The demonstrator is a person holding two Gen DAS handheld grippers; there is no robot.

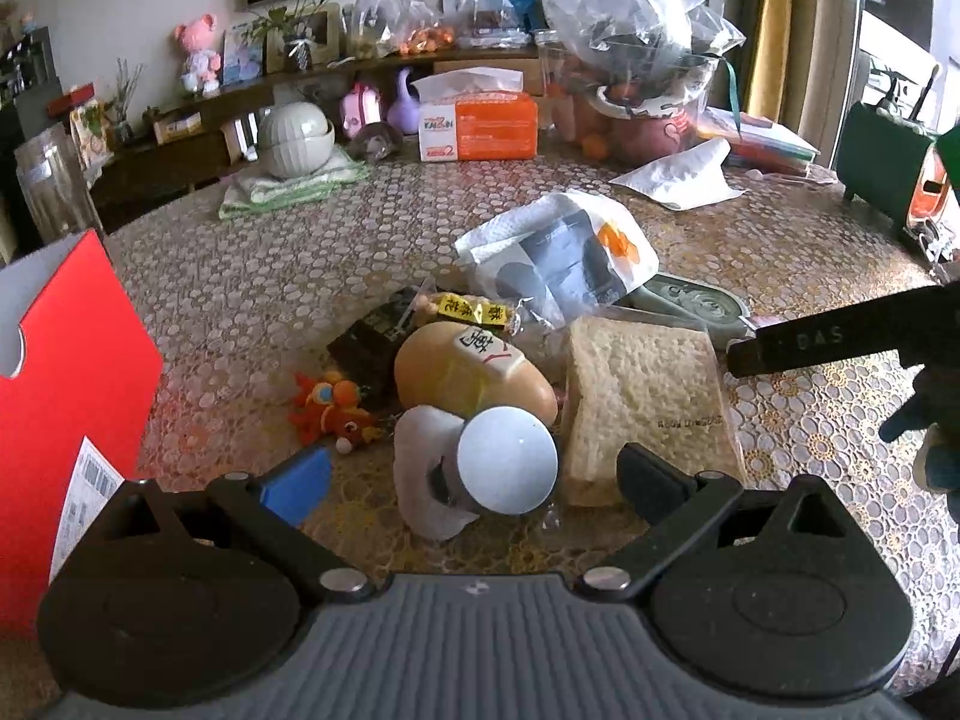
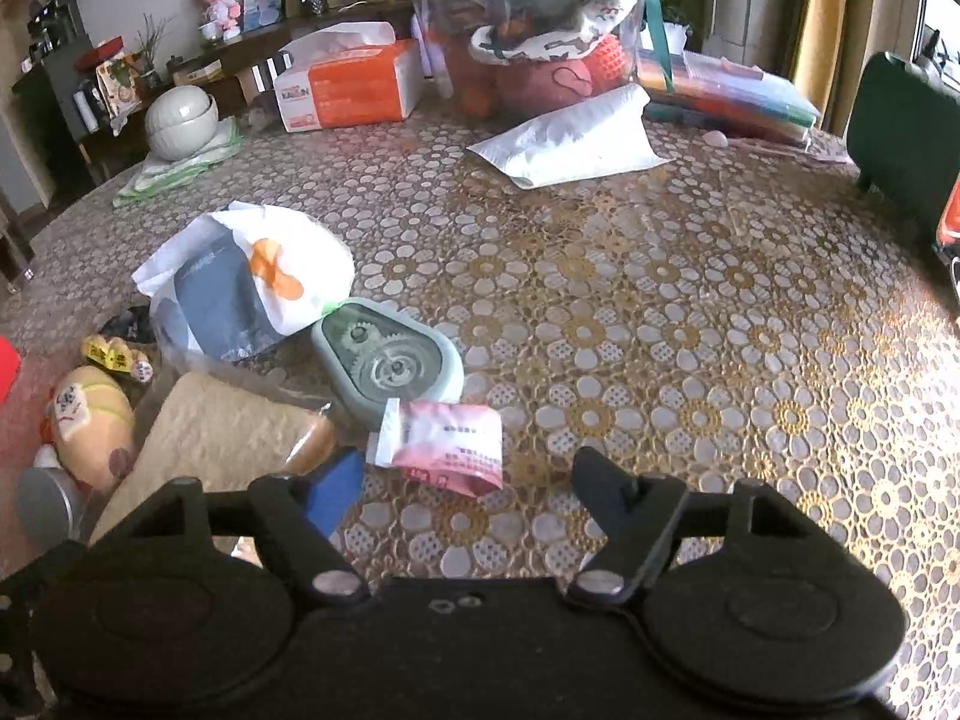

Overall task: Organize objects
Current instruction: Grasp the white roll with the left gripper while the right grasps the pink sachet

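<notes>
In the left wrist view my left gripper (image 1: 474,486) is open, low over a heap of small items. A white object with a round grey cap (image 1: 507,459) lies between its fingers, untouched by either. Behind it sit a tan plush bun (image 1: 474,372), a bagged bread slice (image 1: 648,402) and an orange toy (image 1: 330,411). In the right wrist view my right gripper (image 2: 468,495) is open, with a pink sachet (image 2: 444,441) on the cloth just ahead between its fingers. One of its black fingers (image 1: 810,345) reaches in from the right of the left view.
A green gear case (image 2: 390,357) and a white plastic bag (image 2: 252,276) lie behind the sachet. A red box (image 1: 72,390) stands at the left. An orange tissue box (image 2: 348,90), a white envelope (image 2: 576,138) and bagged goods sit at the back; patterned tablecloth (image 2: 690,330) spreads to the right.
</notes>
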